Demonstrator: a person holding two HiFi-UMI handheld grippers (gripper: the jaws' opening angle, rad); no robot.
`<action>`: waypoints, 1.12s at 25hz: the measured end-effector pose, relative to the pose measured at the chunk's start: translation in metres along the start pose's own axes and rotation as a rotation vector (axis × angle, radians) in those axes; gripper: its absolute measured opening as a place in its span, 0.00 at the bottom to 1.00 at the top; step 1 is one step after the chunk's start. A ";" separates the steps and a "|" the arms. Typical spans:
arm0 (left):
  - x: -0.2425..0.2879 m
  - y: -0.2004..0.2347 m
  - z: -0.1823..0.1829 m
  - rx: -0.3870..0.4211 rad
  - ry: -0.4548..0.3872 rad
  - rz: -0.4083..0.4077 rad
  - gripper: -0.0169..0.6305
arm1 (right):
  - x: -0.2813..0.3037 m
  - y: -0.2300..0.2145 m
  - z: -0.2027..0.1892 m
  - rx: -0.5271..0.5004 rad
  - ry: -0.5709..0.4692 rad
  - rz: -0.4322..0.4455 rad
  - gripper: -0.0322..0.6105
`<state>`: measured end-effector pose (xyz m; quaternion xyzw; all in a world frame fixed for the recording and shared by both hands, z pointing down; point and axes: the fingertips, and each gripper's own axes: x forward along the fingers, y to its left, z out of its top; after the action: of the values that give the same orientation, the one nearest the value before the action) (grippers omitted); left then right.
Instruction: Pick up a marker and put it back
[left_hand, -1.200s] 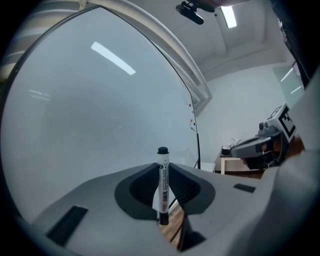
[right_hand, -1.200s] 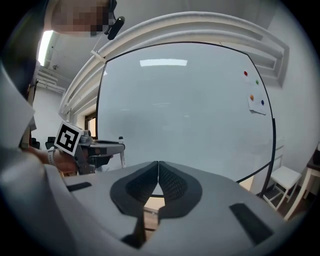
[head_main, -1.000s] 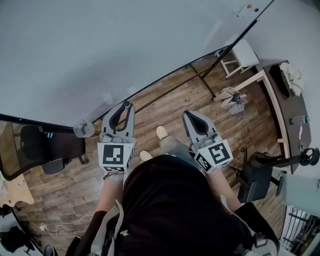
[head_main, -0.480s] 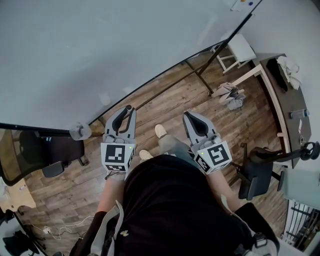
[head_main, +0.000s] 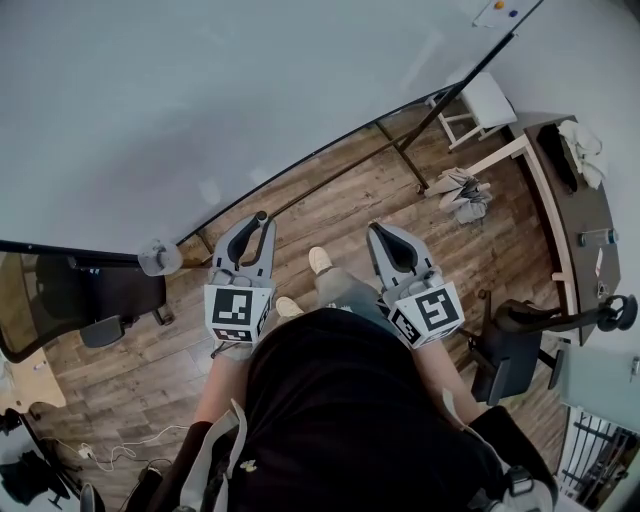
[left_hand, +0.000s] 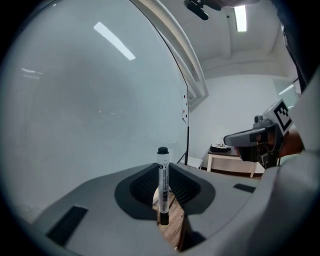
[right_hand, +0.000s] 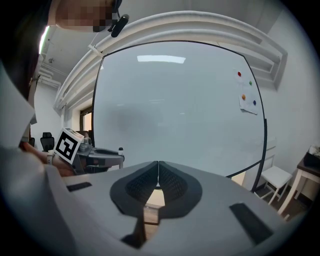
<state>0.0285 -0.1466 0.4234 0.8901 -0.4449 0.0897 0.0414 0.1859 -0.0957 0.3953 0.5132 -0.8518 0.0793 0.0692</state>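
A white marker (left_hand: 162, 167) with a black cap stands upright between the jaws of my left gripper (left_hand: 163, 196), which is shut on its lower half. In the head view the left gripper (head_main: 256, 226) is held above the wooden floor, close in front of the whiteboard (head_main: 200, 100), and the marker's dark cap (head_main: 261, 216) shows at its tip. My right gripper (head_main: 386, 233) is level with it to the right. Its pads (right_hand: 158, 172) meet with nothing between them. The right gripper view also shows the left gripper (right_hand: 102, 157) with the marker (right_hand: 120, 150).
The big whiteboard (right_hand: 175, 110) carries coloured magnets (right_hand: 239, 74) at its upper right. A black stand leg (head_main: 400, 150) crosses the floor. A dark office chair (head_main: 95, 300) is at left, a white stool (head_main: 490, 100) and a table (head_main: 565, 215) at right, and a grey bundle (head_main: 460, 195) lies on the floor.
The left gripper with the marker has drifted slightly to the right and nearer to me. The right gripper has hardly moved. Both keep the same jaw state.
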 end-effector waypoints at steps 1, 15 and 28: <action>-0.001 0.001 0.000 0.000 -0.001 0.004 0.13 | 0.001 0.001 0.000 -0.002 0.001 0.005 0.07; -0.029 0.041 0.022 0.008 -0.054 0.111 0.13 | 0.033 0.028 0.005 -0.023 0.002 0.099 0.07; -0.068 0.101 0.049 0.013 -0.124 0.265 0.13 | 0.071 0.063 0.017 -0.054 -0.010 0.214 0.07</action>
<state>-0.0861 -0.1617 0.3615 0.8276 -0.5597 0.0419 -0.0040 0.0967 -0.1311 0.3890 0.4178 -0.9038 0.0606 0.0701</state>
